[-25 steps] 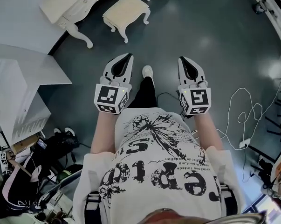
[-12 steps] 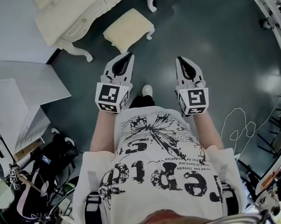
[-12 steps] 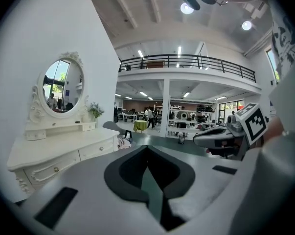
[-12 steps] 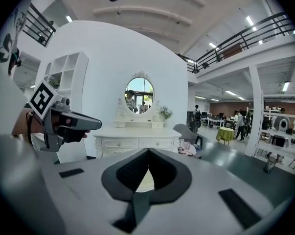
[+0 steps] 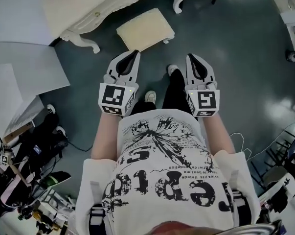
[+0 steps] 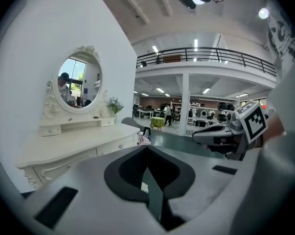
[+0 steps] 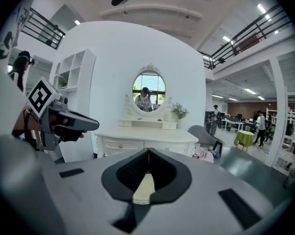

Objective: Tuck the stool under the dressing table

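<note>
Plainly, neither tool has hold of anything: the left gripper [image 5: 134,54] has its jaws pressed together at the tips with nothing in them, and the right gripper [image 5: 190,57] is closed and empty in the same way. Both are carried side by side, just short of the stool [image 5: 145,29] and apart from it, the left one nearer its near edge and the right one off to its right. The stool stands on the floor [image 5: 235,48], out in the open on the near side of the table [image 5: 103,4]; it is close to the table front but not under it. This looks like the approach, with the push not yet begun. The next move would call for bringing both grippers to the stool's near side, either pressing on it with jaws shut or opening them to grip the seat edge, then sliding it straight in between the table's curved legs without catching one. Beyond the stool, the table carries an oval mirror [image 7: 148,91] against a white wall. The floor is dark, smooth and glossy, so the stool should slide easily. To the stool's right the room opens into a large hall with a railed upper gallery.
</note>
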Available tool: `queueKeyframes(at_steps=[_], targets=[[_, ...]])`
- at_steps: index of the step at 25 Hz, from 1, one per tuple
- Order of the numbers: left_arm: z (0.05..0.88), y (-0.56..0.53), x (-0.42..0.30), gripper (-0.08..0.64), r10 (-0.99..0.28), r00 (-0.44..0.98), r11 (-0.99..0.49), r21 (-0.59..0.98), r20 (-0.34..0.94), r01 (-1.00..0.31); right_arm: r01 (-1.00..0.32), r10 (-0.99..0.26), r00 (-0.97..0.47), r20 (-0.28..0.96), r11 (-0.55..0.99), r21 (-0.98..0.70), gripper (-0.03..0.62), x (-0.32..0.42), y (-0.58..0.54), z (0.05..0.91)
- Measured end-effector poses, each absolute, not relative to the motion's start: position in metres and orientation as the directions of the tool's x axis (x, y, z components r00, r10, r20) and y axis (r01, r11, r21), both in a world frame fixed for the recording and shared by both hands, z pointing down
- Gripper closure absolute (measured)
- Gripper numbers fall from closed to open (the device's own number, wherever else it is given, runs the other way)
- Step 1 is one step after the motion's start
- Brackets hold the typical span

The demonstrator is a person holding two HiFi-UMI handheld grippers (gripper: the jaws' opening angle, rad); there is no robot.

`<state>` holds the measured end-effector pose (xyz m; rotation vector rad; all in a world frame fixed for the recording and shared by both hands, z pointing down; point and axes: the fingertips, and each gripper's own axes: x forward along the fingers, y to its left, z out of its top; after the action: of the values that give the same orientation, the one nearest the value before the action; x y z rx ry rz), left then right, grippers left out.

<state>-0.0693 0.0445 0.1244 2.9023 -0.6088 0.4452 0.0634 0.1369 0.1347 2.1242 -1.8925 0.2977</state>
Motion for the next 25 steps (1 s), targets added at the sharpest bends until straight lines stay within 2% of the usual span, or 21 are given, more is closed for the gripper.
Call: queueKeyframes(at_steps=[8,13,20,25], targets=[[0.167,-0.017,-0.033,0.540,-0.557,0.749,-0.757,0.152,0.359,-0.636,-0.986,-0.917,-0.137,0.375,0.163,0.038,0.575,0.110,0.035,0.176],[0.222,-0.038,-0.014,0.540,-0.642,0.636,-0.605,0.227,0.428,-0.763,-0.952,-0.837,-0.273,0.474,0.306,-0.008,0.575,0.141,-0.003,0.237],[0.330,-0.057,-0.002,0.540,-0.686,0.550,-0.467,0.292,0.475,-0.835,-0.916,-0.757,-0.385,0.528,0.385,-0.117,0.575,0.144,-0.043,0.336],[0.420,-0.050,0.008,0.540,-0.677,0.519,-0.442,0.276,0.522,-0.854,-0.890,-0.698,-0.438,0.566,0.424,-0.165,0.575,0.141,-0.041,0.425]])
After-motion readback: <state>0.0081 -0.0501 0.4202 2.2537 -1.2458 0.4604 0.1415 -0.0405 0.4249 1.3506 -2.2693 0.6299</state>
